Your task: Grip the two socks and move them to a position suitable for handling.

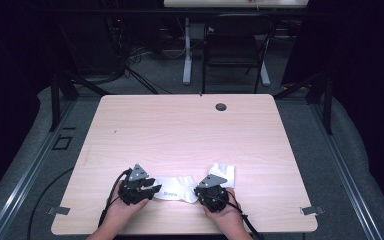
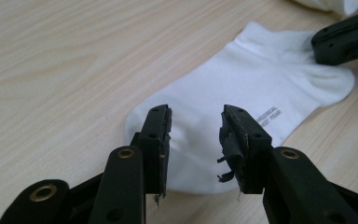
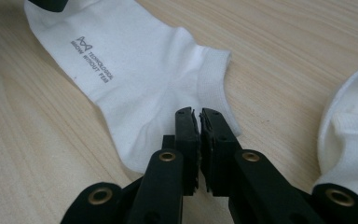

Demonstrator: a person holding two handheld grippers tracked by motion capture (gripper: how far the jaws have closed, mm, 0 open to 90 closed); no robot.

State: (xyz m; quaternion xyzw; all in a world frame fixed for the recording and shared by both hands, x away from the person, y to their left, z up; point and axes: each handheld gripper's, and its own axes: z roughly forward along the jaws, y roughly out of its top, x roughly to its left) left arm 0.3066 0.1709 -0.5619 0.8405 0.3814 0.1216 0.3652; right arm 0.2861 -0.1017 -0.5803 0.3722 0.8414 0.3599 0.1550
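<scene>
White ankle sock (image 1: pixel 174 188) lay flat on the table (image 1: pixel 190 130) near the front edge, betw. both hands, long axis running left-right: toe end toward left tongs (image 2: pixel 195 126), cuff end toward right tongs (image 3: pixel 199 122). Soft knit fabric, ribbed cuff, small grey printed lettering along the sole. Left tongs stood apart over the toe, pads not pressing. Right tongs were clamped on the sock's cuff edge. A 2nd white sock (image 1: pixel 223 173) lay bunched just beside the right tongs. Table: pale wood-grain laminate.

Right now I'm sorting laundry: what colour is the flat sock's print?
Grey lettering on the white sock, clearest in the right gripper view.
</scene>
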